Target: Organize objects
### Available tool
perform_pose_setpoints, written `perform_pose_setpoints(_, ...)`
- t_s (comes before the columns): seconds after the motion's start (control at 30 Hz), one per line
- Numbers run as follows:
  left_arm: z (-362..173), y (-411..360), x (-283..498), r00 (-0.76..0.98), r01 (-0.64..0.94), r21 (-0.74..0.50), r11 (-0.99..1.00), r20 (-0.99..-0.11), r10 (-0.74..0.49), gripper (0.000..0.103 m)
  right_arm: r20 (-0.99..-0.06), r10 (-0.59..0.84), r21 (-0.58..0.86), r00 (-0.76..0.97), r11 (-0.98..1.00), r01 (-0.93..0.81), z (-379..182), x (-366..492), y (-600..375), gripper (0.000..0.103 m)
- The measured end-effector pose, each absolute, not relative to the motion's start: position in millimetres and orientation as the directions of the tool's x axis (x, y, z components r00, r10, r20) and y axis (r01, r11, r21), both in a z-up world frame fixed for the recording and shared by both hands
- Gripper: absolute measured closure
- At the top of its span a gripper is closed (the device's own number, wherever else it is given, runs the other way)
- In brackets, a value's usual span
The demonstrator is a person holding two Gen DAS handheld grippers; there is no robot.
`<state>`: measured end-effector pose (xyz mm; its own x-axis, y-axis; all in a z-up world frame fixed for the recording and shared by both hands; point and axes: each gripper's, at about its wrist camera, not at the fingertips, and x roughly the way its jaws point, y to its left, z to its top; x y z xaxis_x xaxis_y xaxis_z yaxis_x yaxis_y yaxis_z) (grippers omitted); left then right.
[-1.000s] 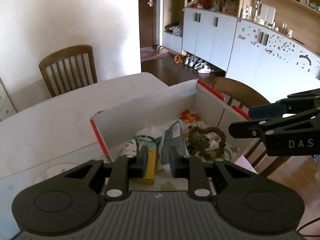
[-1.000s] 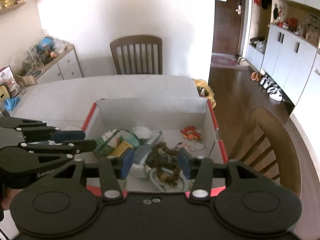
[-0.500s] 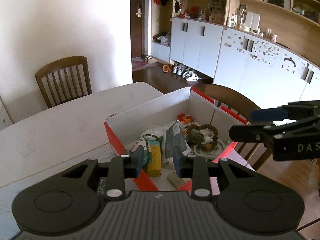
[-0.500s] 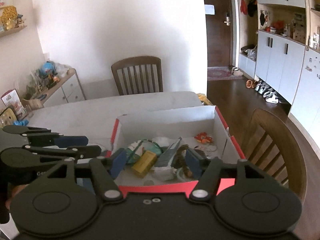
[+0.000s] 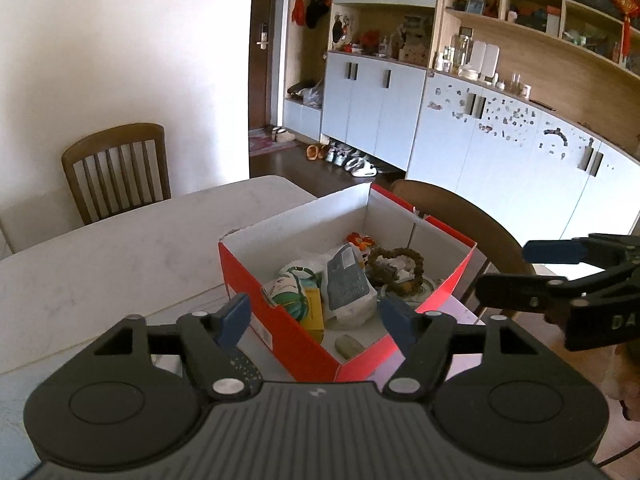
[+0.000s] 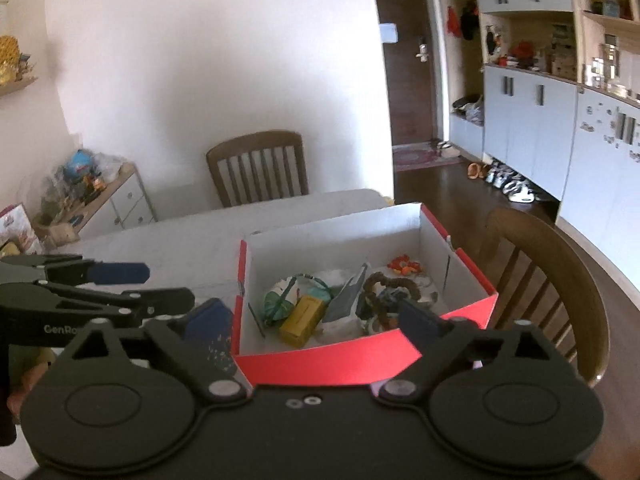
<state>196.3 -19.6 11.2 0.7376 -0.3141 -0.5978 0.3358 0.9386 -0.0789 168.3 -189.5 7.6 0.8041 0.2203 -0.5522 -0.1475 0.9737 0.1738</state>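
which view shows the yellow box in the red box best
The right wrist view: the yellow box lies nearly whole inside the red box. In the left wrist view, the near wall and a patterned pouch hide part of it.

Home, dining area open to the entry hall. Evidence: white marble-look dining table [image 5: 120, 248] straight ahead of the tool, wooden slat-back chair [image 5: 116, 172] on its far side against a plain white wall, second wooden chair [image 6: 548, 280] off to the right. Beyond that, dark wood floor, shoes [image 5: 344, 158] lined up under pale blue-grey cabinets [image 5: 376, 108], brown front door [image 6: 408, 64] with a lever lock, doormat [image 6: 416, 157] before it. Open wood shelves [image 5: 520, 28] upper right hold jars, ornaments, a red hanging knot. Far left, a low drawer unit [image 6: 120, 200] piled with toys and clutter.
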Motion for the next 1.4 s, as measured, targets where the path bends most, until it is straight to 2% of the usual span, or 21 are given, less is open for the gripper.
perform_pose_setpoints(0.07,11.1,-16.1,194.5,0.737,0.342,-0.087,0.935,-0.593,-0.325,0.023,-0.540,0.207,0.181,0.816,0.975,-0.128,7.7,163.7,-189.1,0.001)
perform_pose_setpoints(0.2,10.4,-10.6,192.6,0.731,0.360,-0.102,0.927,-0.587,-0.348,0.018,-0.543,0.201,0.192,0.815,0.975,-0.112,6.0,158.3,-188.8,0.001)
perform_pose_setpoints(0.37,7.4,-9.8,191.1,0.732,0.368,-0.101,0.924,-0.582,-0.355,0.002,-0.551,0.193,0.200,0.812,0.975,-0.096,2.0,152.2,-186.3,0.001)
perform_pose_setpoints(1.07,5.1,-21.3,172.8,0.745,0.436,-0.094,0.895,-0.521,-0.417,0.000,-0.532,0.147,0.216,0.834,0.976,-0.034,0.6,133.1,-188.6,0.001)
perform_pose_setpoints(1.4,0.8,-20.4,176.2,0.731,0.420,-0.113,0.901,-0.546,-0.409,0.000,-0.538,0.147,0.230,0.830,0.973,-0.024,-0.5,136.0,-190.1,0.001)
